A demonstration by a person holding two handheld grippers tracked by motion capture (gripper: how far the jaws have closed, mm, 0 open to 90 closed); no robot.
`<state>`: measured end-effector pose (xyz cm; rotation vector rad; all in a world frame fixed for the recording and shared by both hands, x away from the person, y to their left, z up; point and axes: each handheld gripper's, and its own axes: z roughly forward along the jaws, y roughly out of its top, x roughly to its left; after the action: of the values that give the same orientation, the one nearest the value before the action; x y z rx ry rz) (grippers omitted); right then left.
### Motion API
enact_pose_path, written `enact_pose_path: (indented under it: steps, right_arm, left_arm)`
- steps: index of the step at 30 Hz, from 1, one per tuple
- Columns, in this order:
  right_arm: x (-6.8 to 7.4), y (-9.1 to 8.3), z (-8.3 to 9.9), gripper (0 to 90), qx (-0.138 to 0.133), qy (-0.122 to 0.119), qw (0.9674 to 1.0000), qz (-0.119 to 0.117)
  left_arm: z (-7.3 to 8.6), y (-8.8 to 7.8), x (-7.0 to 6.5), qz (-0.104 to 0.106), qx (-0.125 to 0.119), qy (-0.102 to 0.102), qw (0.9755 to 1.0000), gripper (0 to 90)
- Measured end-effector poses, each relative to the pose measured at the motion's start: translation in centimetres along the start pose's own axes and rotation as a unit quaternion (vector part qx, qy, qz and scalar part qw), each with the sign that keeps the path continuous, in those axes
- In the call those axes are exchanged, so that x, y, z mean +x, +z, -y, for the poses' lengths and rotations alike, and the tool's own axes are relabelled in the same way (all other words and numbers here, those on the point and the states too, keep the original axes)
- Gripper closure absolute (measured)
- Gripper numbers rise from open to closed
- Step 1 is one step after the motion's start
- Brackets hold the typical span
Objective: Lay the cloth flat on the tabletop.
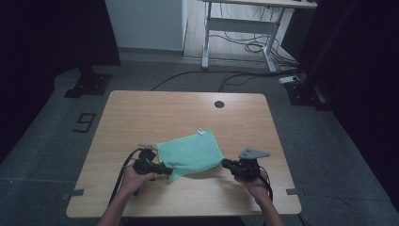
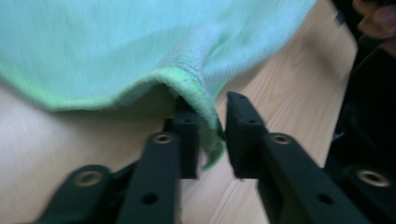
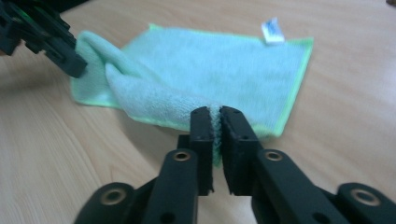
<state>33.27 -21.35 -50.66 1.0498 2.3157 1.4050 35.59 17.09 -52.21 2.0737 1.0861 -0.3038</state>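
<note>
A green cloth (image 1: pixel 190 153) lies on the near half of a wooden table (image 1: pixel 141 113), between the two grippers. A white tag (image 1: pixel 201 132) sits at its far edge.

The left gripper (image 1: pixel 165 170) is at the cloth's near left corner. In the left gripper view the jaws stand apart, and the hemmed corner (image 2: pixel 208 135) of the cloth hangs in the gap. It rests against one jaw face while the other jaw is clear of it, so the corner is released rather than pinched.

The right gripper (image 1: pixel 226 164) is at the cloth's near right corner. In the right gripper view the jaws are nearly together, with a fold of cloth edge (image 3: pixel 216 123) clamped between the pads. The cloth rises from the table surface toward this grip, forming a ridge that runs across to the left gripper.

Both hands grip the gripper bodies from the near table edge.
</note>
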Motion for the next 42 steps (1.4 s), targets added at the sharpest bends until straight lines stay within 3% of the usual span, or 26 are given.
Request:
enact_pose_path:
  steps: [3,4,6,8,10,12,15,20,24,31,35,42]
  right_arm:
    - [0.9,-0.1,1.1,74.9,0.008,-0.009,0.9999,-0.005]
    - [1.2,-0.2,1.4,70.6,0.014,-0.015,0.9998,-0.002]
    - [1.7,-0.5,1.7,65.5,0.016,-0.019,0.9997,0.003]
    - [1.9,-1.0,1.7,58.4,0.012,-0.015,0.9998,0.001]
    - [2.0,-1.3,1.7,56.0,0.008,-0.013,0.9999,-0.001]
    - [2.3,-2.1,1.3,48.0,-0.004,-0.014,0.9999,-0.004]
    - [2.3,-2.2,0.6,44.8,-0.009,-0.017,0.9998,-0.001]
    - [0.6,0.5,-0.8,42.9,0.003,-0.002,1.0,0.006]
    - [-0.6,3.6,-1.2,42.8,0.027,0.008,0.9994,0.018]
    - [-0.7,7.1,-1.4,43.0,0.056,0.001,0.9982,0.023]
    - [-0.7,7.8,-1.2,43.5,0.073,-0.001,0.9964,0.044]
    - [-1.1,7.9,-0.3,45.1,0.091,0.006,0.9944,0.053]
  left_arm:
    - [0.6,-0.3,-0.3,-0.019,-0.004,0.006,0.9998,64.3]
    - [1.0,-0.9,-0.9,-0.03,-0.007,0.021,0.9993,59.8]
    - [1.2,-1.6,-1.6,-0.053,-0.02,0.033,0.9978,52.9]
    - [1.3,-2.5,-2.0,-0.061,-0.037,0.041,0.9966,44.9]
    - [1.4,-2.9,-2.2,-0.067,-0.048,0.046,0.9955,43.9]
    - [1.2,-3.4,-2.4,-0.072,-0.062,0.056,0.9939,43.2]
    - [0.6,-3.2,-2.2,-0.075,-0.07,0.061,0.9928,42.7]
    - [-1.2,-2.0,-0.2,-0.081,-0.083,0.044,0.9923,42.6]
    - [-2.1,-1.0,1.0,-0.093,-0.075,0.041,0.9919,43.2]
    - [-3.4,1.0,3.1,-0.132,-0.049,0.026,0.9898,44.4]
    - [-3.6,1.4,3.7,-0.135,-0.044,0.024,0.9895,45.5]
    - [-4.5,1.7,4.0,-0.135,-0.038,0.032,0.9895,45.8]
